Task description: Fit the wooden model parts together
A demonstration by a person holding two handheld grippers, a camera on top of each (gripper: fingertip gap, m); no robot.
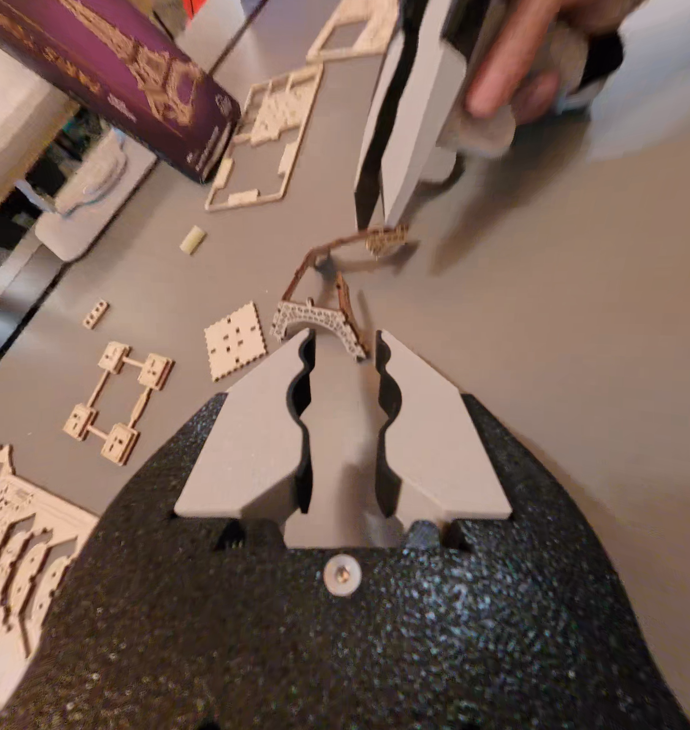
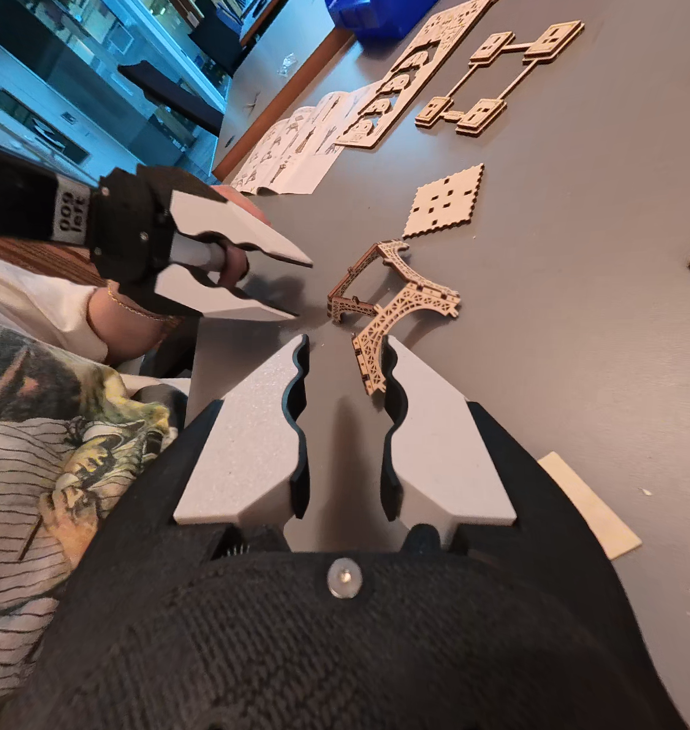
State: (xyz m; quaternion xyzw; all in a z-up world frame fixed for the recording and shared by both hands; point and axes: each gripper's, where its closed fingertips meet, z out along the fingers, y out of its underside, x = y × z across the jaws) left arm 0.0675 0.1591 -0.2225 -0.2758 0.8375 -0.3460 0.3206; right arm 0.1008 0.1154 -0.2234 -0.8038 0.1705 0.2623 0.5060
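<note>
Right tongs (image 2: 347, 343) partly hiding lattice arch (image 2: 394, 320)

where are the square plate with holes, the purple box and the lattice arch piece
square plate (image 2: 444, 201): right wrist view, bare wood near its centre
purple box (image 1: 110, 75): left wrist view, its long printed side
lattice arch piece (image 2: 390, 316): right wrist view, its curved latticework

Print noted, wording not recorded: white label (image 2: 72, 213) on the black body of the left claw (image 2: 304, 289); gold lettering on the purple cardboard box (image 1: 110, 75) at the bench's (image 1: 552, 316) far left edge, too blurred to read; printed white paper instruction sheet (image 2: 296, 154) at the bench edge.
</note>
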